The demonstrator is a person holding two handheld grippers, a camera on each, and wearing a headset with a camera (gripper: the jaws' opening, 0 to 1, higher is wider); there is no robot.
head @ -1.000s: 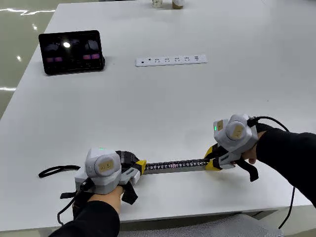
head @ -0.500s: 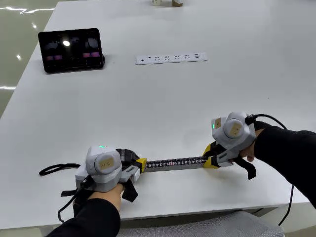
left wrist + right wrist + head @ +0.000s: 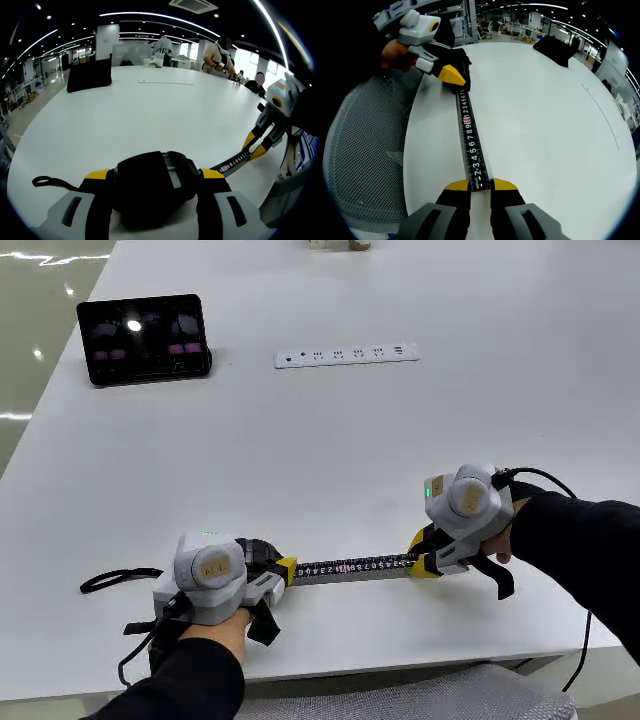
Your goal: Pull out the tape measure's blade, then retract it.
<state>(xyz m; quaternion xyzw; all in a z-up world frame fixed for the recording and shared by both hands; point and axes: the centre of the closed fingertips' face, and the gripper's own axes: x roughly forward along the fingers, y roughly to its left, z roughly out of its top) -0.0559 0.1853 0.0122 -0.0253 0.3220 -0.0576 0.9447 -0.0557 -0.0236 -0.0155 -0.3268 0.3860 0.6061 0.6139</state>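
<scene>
Here the left gripper [image 3: 156, 174] has its jaws clamped on the black tape measure [image 3: 258, 556], which sits on the white table [image 3: 350, 440] near the front edge. The right gripper [image 3: 480, 186] has its jaws pinched on the end of the blade [image 3: 468, 130], which lies flat between the two.

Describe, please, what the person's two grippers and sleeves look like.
Both the left gripper and right gripper have rounded white-grey housings with a tan square panel and a small green light, grey jaws tipped in yellow, black straps and a black cable. The sleeves are black.
</scene>
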